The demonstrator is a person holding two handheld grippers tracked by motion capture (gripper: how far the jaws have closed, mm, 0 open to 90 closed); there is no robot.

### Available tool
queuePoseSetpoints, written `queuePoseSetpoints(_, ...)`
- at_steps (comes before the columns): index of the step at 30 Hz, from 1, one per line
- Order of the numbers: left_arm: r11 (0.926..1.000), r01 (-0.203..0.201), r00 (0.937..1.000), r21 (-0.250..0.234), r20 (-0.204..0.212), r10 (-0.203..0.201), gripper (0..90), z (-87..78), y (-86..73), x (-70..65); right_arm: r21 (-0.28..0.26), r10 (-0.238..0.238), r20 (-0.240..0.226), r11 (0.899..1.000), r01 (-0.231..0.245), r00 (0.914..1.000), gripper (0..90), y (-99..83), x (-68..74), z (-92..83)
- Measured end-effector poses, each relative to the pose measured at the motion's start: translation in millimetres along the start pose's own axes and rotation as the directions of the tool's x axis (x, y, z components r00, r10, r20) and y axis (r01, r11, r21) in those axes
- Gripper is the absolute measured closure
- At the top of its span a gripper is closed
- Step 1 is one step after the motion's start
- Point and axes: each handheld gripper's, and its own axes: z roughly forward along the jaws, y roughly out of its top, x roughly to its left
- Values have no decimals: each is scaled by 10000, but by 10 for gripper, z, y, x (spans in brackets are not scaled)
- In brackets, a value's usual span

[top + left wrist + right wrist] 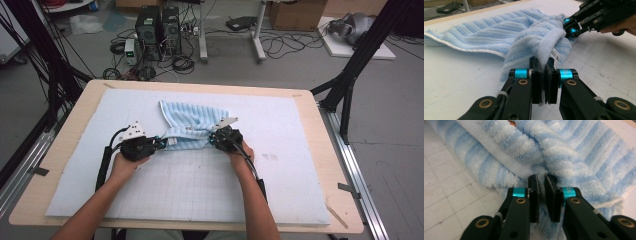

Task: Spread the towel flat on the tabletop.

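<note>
Both tongs were busy with one soft blue towel (192,125). The left tongs (543,65) were clamped tight on a fold of the towel, and a bit of cloth stuck up between the two black jaws. A small white tag (555,55) with dark lines hung on the towel right beside that grip. The right tongs (542,182) had their jaws close together, with a thin gap between them. Their tips pushed into the fluffy cloth, but I could not tell if any cloth was pinched in there.

From the high view, the towel lay bunched up between the two tongs. The left tongs (161,142) held its left end and the right tongs (214,140) met its right end. The rest of the towel spread out in a fan behind them, away from the person. It had light and dark blue stripes and a white edge band (499,157).

Under the towel was a pale blue mat (280,190) with a grid of thin lines on it. The mat covered most of the wooden counter (335,150). The person's two bare forearms came in from the near side.

Behind the counter the floor (300,65) was grey. Two black computer boxes (159,30) stood there with lots of tangled cables (280,47) around them. A brown cardboard box (297,14) sat farther back. Black metal poles (357,65) stood at the sides of the counter.
</note>
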Motion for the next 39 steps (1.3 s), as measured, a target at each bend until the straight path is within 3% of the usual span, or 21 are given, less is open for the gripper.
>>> queuePoseSetpoints(3, 10000, -19, 10000, -31, 79, 19, 856, -8, 7, -14, -418, 294, -148, 9987, -300, 9995, 837, -2, -38, -131)
queuePoseSetpoints(11, 9997, -49, 9995, -242, 307, 57, 856, -75, 32, -81, -860, 565, -468, 9945, -603, 9973, 836, -55, -73, -458)
queuePoseSetpoints(19, 9995, -140, 9972, -282, 730, 161, 856, -89, 38, -206, -769, 691, -1234, 9939, -789, 9899, 838, -187, -56, -694)
queuePoseSetpoints(21, 9996, -146, 9965, -226, 819, 164, 856, -86, 24, -231, -968, 529, -1082, 9933, -635, 9927, 841, -237, -45, -777)
queuePoseSetpoints(25, 9996, -275, 9938, 5, 1082, 273, 855, -69, -14, -328, -977, 721, -1004, 9918, -820, 9923, 842, -345, -23, -893)
queuePoseSetpoints(39, 9951, -835, 9814, 528, 1778, 729, 848, -260, -221, -821, -978, 770, -708, 9917, -837, 9945, 841, -832, 426, -1296)
